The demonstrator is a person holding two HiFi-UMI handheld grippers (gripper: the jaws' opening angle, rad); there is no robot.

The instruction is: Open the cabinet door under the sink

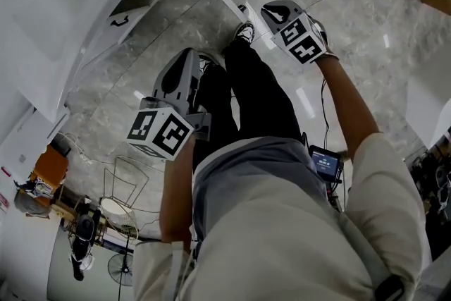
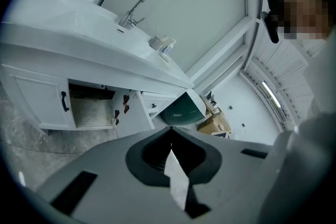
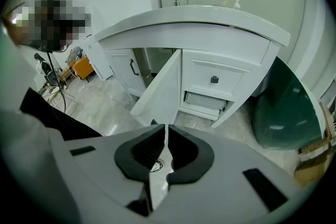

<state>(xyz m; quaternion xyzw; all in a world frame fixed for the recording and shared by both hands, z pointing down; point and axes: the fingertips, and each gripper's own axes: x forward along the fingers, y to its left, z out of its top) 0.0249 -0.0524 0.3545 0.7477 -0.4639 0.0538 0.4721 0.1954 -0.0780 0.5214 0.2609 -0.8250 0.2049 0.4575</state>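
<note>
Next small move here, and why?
Probably just lower both grippers and stop: the cabinet door already stands swung wide open under the sink, and the left gripper and right gripper are both shut, empty, well clear of it.

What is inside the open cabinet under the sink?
Inside the cabinet, only a pale bare panel shows; the upper part is too dark to tell. The open door stands beside it.

Cabinet door (image 3: 160,86) juts out over the floor (image 3: 105,102); green bin (image 3: 286,107) stands nearby.
</note>
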